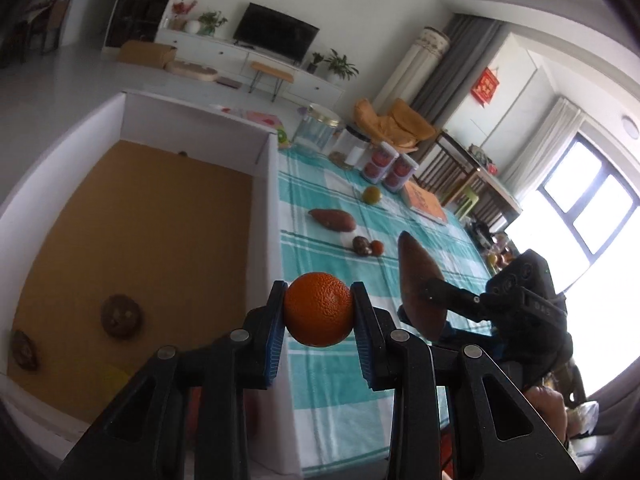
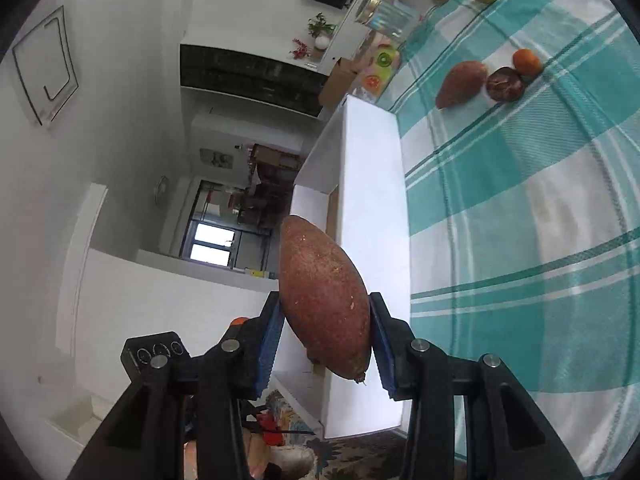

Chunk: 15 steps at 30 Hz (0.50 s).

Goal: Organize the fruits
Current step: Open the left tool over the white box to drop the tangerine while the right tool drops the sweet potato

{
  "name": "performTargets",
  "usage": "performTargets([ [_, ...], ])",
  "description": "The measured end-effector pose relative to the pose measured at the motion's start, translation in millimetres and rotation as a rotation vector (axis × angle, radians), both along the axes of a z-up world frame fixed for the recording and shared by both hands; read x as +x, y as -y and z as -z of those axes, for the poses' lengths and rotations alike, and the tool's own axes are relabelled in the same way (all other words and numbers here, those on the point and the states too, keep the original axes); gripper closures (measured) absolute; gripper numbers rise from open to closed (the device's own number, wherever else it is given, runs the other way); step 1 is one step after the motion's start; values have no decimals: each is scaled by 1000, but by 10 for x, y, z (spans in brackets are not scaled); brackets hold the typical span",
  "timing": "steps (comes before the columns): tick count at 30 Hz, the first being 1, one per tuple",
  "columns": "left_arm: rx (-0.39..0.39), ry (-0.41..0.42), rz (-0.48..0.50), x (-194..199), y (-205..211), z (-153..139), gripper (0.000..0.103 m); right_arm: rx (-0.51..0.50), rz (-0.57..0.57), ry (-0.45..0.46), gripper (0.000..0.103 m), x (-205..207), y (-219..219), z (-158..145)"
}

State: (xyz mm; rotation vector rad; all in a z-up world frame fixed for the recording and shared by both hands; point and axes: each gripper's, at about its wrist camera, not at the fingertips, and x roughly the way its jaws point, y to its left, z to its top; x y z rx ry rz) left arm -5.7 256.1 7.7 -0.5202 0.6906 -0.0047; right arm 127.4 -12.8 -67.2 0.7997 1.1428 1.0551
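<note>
My left gripper is shut on an orange and holds it in the air over the right wall of the white box. My right gripper is shut on a large sweet potato, held up beside the box; it also shows in the left wrist view. On the checked cloth lie a second sweet potato, a dark brown fruit, a small orange fruit and a yellow-green fruit.
Two dark round fruits and a yellow one lie on the box's brown floor. Jars, tomato tubes and an orange book stand at the table's far end.
</note>
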Motion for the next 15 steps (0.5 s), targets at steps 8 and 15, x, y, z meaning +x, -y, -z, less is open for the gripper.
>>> performTargets([
  [8,131,-167,-316,-258,-919,460,71,-130,-194,85,61,-312,-1393,-5],
  [15,150,-227,-406,-293,-961,722,33,-195,-256,110,59,-471,-1787,197],
])
